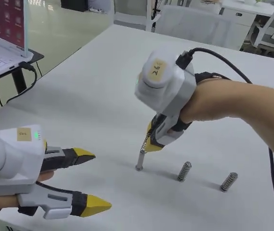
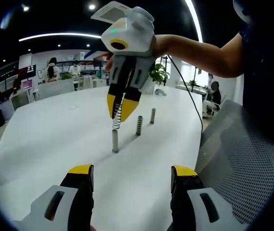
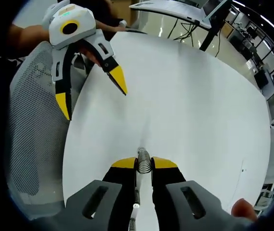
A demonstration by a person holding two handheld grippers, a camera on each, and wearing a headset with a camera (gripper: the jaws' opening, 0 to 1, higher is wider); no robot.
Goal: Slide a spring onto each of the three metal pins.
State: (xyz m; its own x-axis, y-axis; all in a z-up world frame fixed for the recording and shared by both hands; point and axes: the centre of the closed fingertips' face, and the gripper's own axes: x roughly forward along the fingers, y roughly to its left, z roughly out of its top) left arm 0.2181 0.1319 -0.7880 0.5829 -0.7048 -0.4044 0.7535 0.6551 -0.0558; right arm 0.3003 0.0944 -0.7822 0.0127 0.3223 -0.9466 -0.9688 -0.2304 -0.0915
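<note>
Two sprung pins [image 1: 184,171] stand finished on the table [image 1: 103,91]; your right hand-held gripper [image 1: 152,142] pinches the third spring [image 1: 145,144] just over the last bare pin [image 1: 139,160]. Your left hand-held gripper [image 1: 101,180] hangs open, empty, nearby.

- The setting is presenting as an open-plan office.
- A laptop [image 1: 2,33] is sitting open on a side stand beside a large white table [image 1: 93,86].
- A grey mesh office chair [image 2: 242,159] is standing at the table edge.
- A person [image 2: 215,92] is sitting in the background, near a potted plant [image 2: 159,74].
- Strip lights [image 2: 55,35] are glowing overhead.
</note>
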